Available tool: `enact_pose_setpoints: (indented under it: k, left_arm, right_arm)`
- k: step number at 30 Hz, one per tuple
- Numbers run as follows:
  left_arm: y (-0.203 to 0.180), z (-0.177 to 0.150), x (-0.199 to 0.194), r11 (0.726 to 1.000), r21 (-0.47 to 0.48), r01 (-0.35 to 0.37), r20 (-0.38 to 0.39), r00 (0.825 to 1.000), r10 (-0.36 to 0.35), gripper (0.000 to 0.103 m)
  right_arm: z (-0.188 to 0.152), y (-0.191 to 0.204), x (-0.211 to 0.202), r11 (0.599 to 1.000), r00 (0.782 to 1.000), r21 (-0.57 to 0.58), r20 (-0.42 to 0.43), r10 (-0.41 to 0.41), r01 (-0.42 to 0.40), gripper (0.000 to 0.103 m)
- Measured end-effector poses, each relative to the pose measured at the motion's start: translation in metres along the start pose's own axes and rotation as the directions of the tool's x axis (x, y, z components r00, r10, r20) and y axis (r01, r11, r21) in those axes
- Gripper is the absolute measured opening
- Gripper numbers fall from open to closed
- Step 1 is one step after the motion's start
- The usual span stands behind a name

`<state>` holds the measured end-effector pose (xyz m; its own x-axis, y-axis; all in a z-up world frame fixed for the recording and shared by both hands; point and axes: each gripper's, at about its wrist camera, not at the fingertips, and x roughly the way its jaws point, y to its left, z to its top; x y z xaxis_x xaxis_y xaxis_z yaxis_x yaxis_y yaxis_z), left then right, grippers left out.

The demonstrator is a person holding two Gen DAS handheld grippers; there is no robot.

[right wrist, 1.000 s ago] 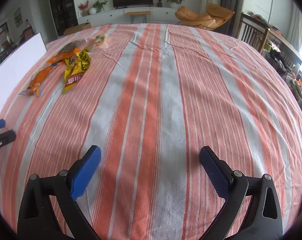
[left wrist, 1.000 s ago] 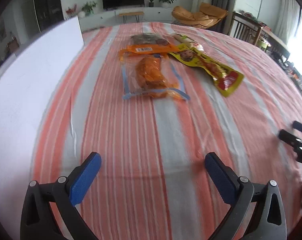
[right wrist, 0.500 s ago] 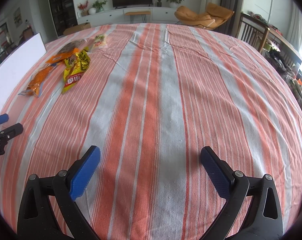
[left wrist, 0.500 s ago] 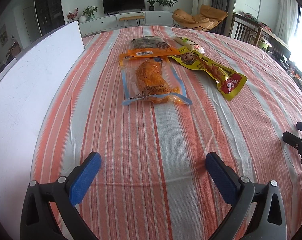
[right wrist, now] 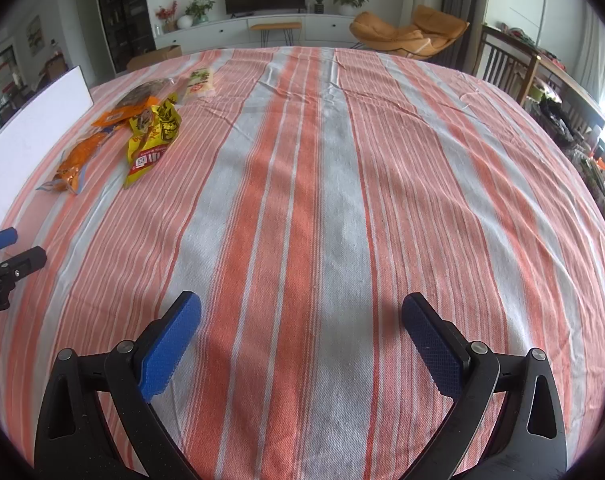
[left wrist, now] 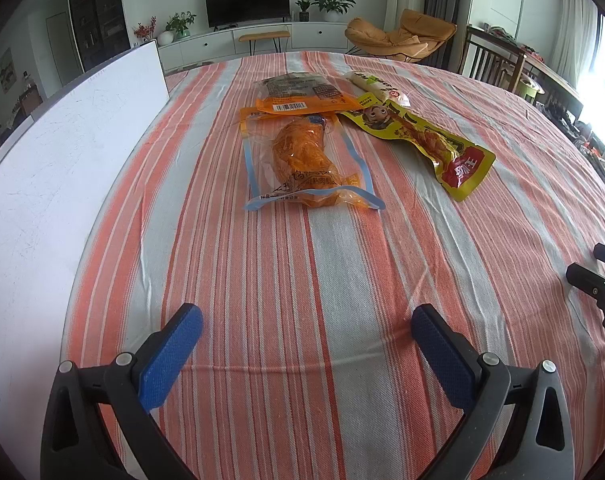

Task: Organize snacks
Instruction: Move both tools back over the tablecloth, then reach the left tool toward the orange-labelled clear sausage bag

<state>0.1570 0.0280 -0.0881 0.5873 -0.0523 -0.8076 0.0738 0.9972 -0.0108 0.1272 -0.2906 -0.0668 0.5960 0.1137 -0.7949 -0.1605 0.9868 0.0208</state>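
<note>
Several snack packs lie in a cluster on the striped tablecloth [left wrist: 294,280]. A clear blue-edged bag of orange snack [left wrist: 306,160] lies nearest. Behind it is an orange pack with a barcode [left wrist: 302,100]. A yellow pack with a red end [left wrist: 426,140] lies to the right. A white pack [left wrist: 376,86] lies farthest. My left gripper [left wrist: 306,344] is open and empty, well short of the clear bag. My right gripper [right wrist: 302,332] is open and empty over bare cloth; the snacks [right wrist: 150,136] are far to its left.
A white board [left wrist: 62,184] stands along the table's left edge, also in the right wrist view [right wrist: 34,132]. The right gripper's fingers [left wrist: 590,276] show at the left view's right edge. Chairs [right wrist: 510,68] stand at the table's far right.
My left gripper has moved forward a little toward the snacks, which look nearer and sharper. The right gripper has barely moved.
</note>
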Motion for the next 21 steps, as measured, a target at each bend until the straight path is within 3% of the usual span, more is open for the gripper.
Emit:
enact_pose_setpoints:
  k: [17, 19, 21]
  left_arm:
    - [0.001, -0.001, -0.001, 1.000, -0.001, 0.002, 0.001, 1.000, -0.002, 0.103]
    - [-0.001, 0.003, 0.004, 1.000, 0.016, 0.018, -0.005, 1.000, -0.018, 0.103]
    - [-0.001, 0.011, 0.008, 0.995, 0.064, 0.080, -0.052, 0.996, -0.077, 0.103]
  right_arm:
    - [0.001, 0.003, 0.004, 1.000, 1.000, 0.002, 0.000, 0.002, -0.002, 0.102]
    - [0.002, 0.003, 0.004, 1.000, 1.000, 0.003, 0.000, 0.001, -0.001, 0.102]
    - [0.002, 0.003, 0.004, 1.000, 1.000, 0.004, 0.000, 0.001, -0.001, 0.102]
